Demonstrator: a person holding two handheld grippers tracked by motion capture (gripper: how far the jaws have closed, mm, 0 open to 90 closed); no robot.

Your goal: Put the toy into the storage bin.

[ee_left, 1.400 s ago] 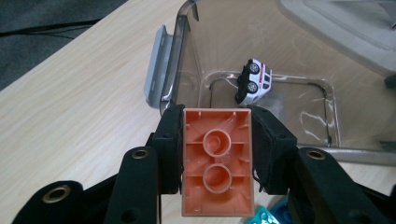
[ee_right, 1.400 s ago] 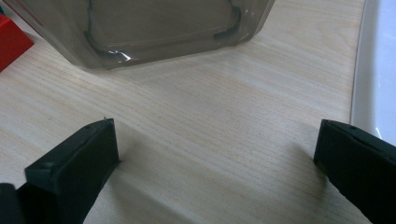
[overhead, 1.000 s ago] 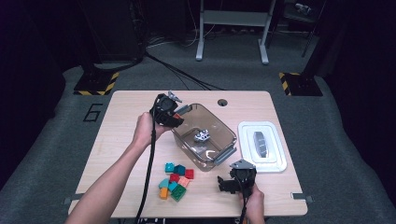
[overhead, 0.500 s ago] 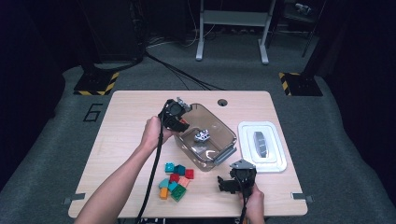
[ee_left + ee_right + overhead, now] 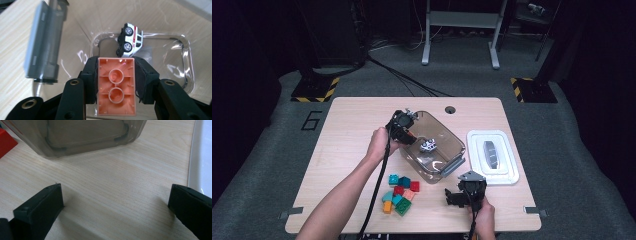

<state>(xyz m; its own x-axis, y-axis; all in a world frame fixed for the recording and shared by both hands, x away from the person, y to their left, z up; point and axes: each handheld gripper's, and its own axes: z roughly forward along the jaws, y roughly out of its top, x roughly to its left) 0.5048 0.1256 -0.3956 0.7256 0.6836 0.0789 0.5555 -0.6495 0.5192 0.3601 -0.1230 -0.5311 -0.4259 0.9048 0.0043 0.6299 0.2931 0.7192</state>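
Observation:
My left gripper (image 5: 404, 131) is shut on an orange brick (image 5: 116, 86) and hangs over the left rim of the clear brown-tinted bin (image 5: 447, 155). The brick's hollow underside faces the left gripper view's camera. A white toy car (image 5: 130, 41) lies on its side on the bin's floor just beyond the brick; it is also in the high view (image 5: 428, 145). My right gripper (image 5: 458, 196) rests near the table's front edge, open, with bare wood between its fingers (image 5: 41, 206). The bin's near corner (image 5: 82, 135) stands just ahead of it.
A pile of several coloured bricks (image 5: 399, 193) lies left of the right gripper. A white lid (image 5: 492, 157) with a grey handle lies right of the bin. The bin's grey latch (image 5: 41, 42) is folded out at its left side. A red brick (image 5: 6, 142) borders the bin.
My left gripper has carried the orange brick rightward from the bin's far left corner to over its rim and dipped toward the inside. The right gripper has stayed still.

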